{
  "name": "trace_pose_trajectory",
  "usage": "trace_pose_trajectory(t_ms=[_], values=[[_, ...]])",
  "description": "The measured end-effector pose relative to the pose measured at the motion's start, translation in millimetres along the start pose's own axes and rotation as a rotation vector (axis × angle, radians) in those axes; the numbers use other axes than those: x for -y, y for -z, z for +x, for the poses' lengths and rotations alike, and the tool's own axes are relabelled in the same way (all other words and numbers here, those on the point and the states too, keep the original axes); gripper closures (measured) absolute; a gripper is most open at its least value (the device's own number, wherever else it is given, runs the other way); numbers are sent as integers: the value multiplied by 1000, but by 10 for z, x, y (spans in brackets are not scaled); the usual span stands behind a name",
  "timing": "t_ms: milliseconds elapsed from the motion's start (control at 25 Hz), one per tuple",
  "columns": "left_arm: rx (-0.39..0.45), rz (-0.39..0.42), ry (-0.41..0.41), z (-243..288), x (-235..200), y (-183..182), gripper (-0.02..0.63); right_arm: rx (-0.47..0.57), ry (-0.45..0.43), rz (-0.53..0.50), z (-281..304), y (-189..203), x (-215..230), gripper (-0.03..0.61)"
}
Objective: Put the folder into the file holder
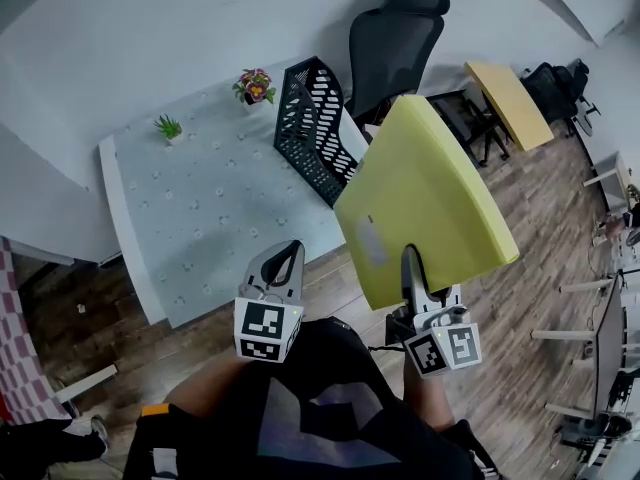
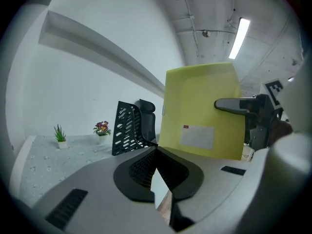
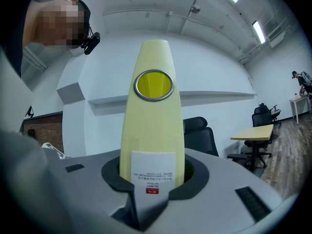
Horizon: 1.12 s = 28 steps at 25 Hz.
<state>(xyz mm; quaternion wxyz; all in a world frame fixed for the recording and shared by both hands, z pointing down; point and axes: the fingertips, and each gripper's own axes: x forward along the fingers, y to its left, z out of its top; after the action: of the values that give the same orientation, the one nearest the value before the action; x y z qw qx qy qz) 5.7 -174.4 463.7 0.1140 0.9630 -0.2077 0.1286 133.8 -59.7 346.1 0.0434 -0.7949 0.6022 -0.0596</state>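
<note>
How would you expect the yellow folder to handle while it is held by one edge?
Probably stiff: the yellow folder stands out flat from the right hand-held gripper without sagging. Likely light, since one narrow grip carries it. Its wide face may swing or twist on that edge grip.

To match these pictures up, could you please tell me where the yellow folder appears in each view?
Head view: yellow folder right of centre, gripped at its lower edge by the right tongs.
Left gripper view: upper centre-right, beside the file holder.
Right gripper view: centre, spine-on, upright in the right tongs.
Shared landmark: the black office chair, in all three views.
</note>
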Motion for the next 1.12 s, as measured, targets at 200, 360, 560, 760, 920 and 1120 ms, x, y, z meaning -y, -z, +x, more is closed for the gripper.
trace_pose_trajectory(t_ms=[200,360,560,760,920,1120], values=[[3,-39,-47,8,-262,-17,609,27,-16,-34,301,-195,12,439],[13,-59,-103,98,-467,-33,609,41,-55,-50,605,-267,69,439],[28,-70,-189,279,-682,-149,609,41,-136,-56,1064,-295,165,439],[19,-78,-251,527,-831,-283,609,39,-211,-72,1555,-364,258,439],[12,-76,-290,732,-897,-359,609,34,-266,-63,1875,-341,322,439],[-13,-84,-345,927,-1011,-416,609,21,-330,-36,2239,-220,342,439]])
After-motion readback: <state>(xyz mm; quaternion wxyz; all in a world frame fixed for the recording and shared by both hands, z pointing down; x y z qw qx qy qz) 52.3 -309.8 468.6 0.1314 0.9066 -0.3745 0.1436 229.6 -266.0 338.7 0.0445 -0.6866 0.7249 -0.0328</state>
